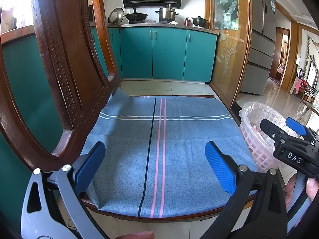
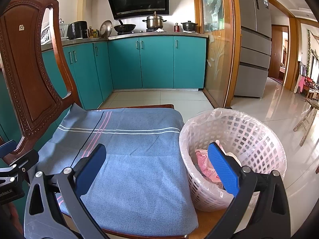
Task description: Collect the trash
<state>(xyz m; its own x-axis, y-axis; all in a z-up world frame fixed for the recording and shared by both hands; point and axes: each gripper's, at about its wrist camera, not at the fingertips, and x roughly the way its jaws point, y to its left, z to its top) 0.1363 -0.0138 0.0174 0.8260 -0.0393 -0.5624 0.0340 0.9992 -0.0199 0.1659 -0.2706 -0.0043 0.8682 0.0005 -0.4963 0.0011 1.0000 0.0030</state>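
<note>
My left gripper (image 1: 154, 166) spread wide, holding nothing, over the blue cloth (image 1: 169, 139) on the wooden chair (image 1: 65, 75), my right gripper (image 2: 157, 166) likewise spread and unloaded, pink trash (image 2: 203, 163) inside the lined basket (image 2: 255, 135) beside the seat.

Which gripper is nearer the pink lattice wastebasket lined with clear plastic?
Right. The right gripper hangs open beside the pink lattice wastebasket, one finger across its rim. The left gripper, also open, hangs over the blue striped cloth, further off.
</note>
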